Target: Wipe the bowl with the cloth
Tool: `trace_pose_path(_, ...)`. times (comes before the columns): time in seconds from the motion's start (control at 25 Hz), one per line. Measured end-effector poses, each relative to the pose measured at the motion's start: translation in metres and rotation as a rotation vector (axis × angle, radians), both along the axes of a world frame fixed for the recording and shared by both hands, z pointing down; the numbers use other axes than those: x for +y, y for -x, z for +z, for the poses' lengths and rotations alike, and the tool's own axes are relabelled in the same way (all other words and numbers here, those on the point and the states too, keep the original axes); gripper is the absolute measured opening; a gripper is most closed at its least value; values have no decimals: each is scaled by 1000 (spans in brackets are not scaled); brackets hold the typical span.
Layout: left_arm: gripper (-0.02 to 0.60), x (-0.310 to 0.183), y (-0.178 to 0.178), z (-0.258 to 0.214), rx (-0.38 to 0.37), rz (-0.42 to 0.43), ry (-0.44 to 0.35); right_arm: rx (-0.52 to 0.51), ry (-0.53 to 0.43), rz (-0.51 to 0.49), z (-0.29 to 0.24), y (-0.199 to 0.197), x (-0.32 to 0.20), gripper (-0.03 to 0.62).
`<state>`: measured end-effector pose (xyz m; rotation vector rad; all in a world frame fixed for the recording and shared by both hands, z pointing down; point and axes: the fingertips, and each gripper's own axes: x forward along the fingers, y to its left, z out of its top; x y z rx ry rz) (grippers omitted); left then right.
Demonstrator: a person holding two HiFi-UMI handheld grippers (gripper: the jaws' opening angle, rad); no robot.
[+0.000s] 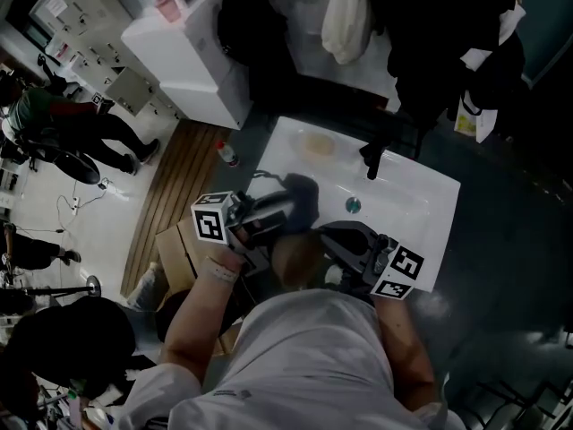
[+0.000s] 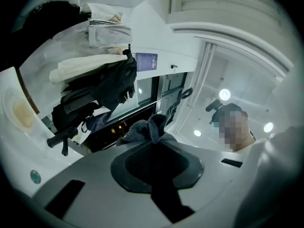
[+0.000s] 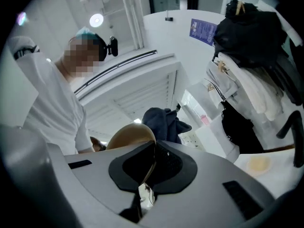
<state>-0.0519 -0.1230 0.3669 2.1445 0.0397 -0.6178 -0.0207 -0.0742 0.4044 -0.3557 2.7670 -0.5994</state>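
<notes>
Over the white sink (image 1: 421, 195) I hold a tan bowl (image 1: 295, 258) tilted on edge. My right gripper (image 1: 345, 245) is shut on its rim; in the right gripper view the bowl (image 3: 130, 137) sits edge-on between the jaws of that gripper (image 3: 153, 148). A dark blue-grey cloth (image 1: 300, 200) is bunched at the bowl's far side, and my left gripper (image 1: 269, 218) is shut on it. In the left gripper view the cloth (image 2: 147, 129) bulges out past the jaws of that gripper (image 2: 154, 141). From the right gripper view the cloth (image 3: 164, 122) shows just behind the bowl.
The sink has a drain (image 1: 354, 206), a black faucet (image 1: 372, 159) and a soap bar (image 1: 318, 144) at its back rim. A bottle (image 1: 228, 153) and a cardboard box (image 1: 175, 245) lie left of it. Dark clothes (image 1: 430, 25) hang behind.
</notes>
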Motion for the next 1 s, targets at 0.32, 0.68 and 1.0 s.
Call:
trace_pose_path(0.32,49,0,1,10,38,-50,67,-384,172,68,-32,-42,-19,31)
trace_pose_path(0.68,49,28,-11,4,6,21,-23,-437,334,197,-4,-89,-50,31)
trace_pose_path(1.0,49,29,-15,-8,47,26,-34,-368,441,51,13,-57,-33,32)
